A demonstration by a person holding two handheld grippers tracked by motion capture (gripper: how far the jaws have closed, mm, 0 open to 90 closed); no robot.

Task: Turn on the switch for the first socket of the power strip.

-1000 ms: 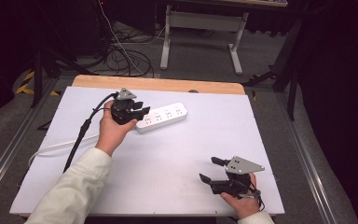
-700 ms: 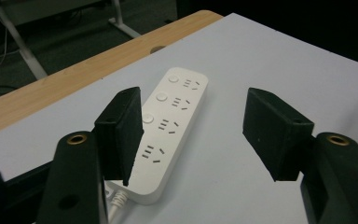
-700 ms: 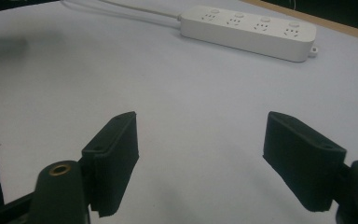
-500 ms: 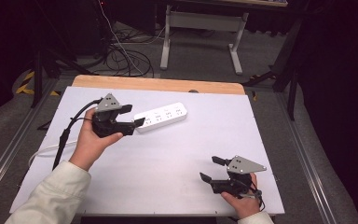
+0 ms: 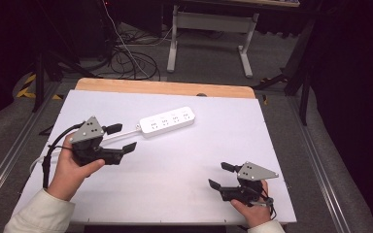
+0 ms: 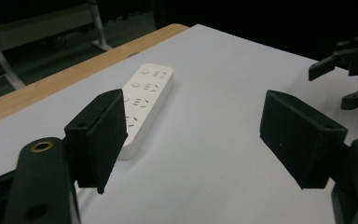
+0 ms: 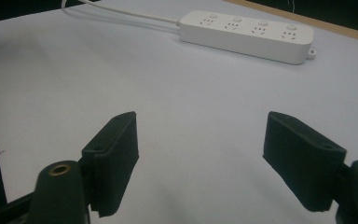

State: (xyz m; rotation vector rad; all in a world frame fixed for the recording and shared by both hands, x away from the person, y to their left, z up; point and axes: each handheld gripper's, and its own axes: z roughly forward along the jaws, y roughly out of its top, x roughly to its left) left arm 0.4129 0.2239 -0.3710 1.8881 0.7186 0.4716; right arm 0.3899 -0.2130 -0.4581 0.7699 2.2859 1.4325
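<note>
The power strip [image 5: 168,122] lies just right of the left hand-held gripper [image 5: 119,138], long axis pointing toward it; the right hand-held gripper [image 5: 221,175] is held well apart. Both are spread, empty.

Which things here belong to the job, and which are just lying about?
In play:
- power strip with its cord
- left gripper, open
- right gripper, open

Lying about:
- cables on the floor
- desk frame behind the table
</note>
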